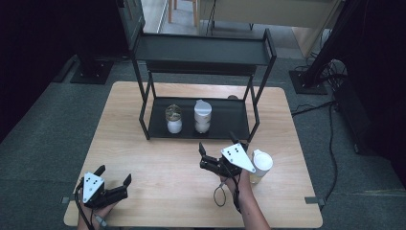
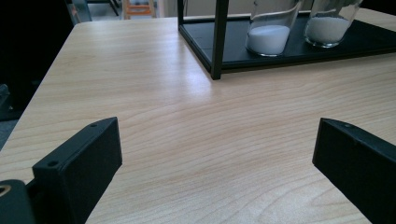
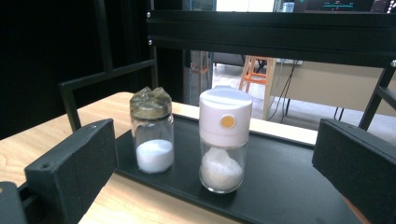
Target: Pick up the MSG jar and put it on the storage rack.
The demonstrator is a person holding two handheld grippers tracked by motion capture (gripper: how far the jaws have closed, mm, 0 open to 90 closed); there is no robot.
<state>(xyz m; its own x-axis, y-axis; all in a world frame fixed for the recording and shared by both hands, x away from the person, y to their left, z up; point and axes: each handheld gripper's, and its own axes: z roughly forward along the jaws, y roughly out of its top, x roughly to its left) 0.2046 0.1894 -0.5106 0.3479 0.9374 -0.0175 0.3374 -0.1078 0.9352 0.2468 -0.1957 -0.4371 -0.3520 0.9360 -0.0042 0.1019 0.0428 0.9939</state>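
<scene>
Over at the near left corner of the counter (image 1: 143,191) the left tool (image 1: 115,173) sits low in the person's hand, its jaws spread wide with nothing between them but bare wood. From its own camera, the black shelf rack (image 2: 217,42) stands well ahead and to the right.

Further right, on the rack's bottom tray (image 1: 230,125), stand two glass jars side by side and upright, close but not touching. The left one, the jar with the crumpled cap (image 3: 152,133), is about a third full of white powder. Just right of it is the jar with the white lid (image 3: 224,140), taller, with an orange dot on the lid and a coarse white heap inside.

The right tool (image 1: 218,146) hangs just before the tray, released and wide, facing both jars. Beside it at the right, a third white-lidded jar (image 1: 261,165) stands on the counter.
</scene>
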